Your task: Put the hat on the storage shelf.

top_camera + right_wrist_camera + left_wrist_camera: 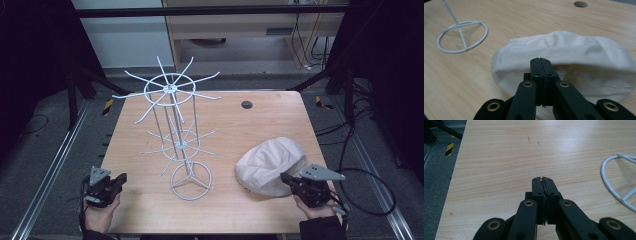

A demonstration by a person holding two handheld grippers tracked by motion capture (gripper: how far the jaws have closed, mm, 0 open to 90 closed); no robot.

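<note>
A white wire rack (177, 130) with two tiers of radiating hooks stands on a ring base (191, 181) in the middle of the wooden table (240, 130). A cream cloth cap (271, 165) lies at the right front. My right gripper (286, 178) is shut with nothing between its jaws, its tips at the cap's near edge; in the right gripper view the jaws (541, 61) are pressed together just in front of the cap (574, 50). My left gripper (120, 180) is shut and empty at the table's left front corner, its jaws (542, 180) closed over bare wood, left of the ring base (616, 180).
A small dark round hole (246, 104) sits in the table top at the back right. Metal rails run along the floor on both sides of the table. Black frame posts and cables stand behind and to the right.
</note>
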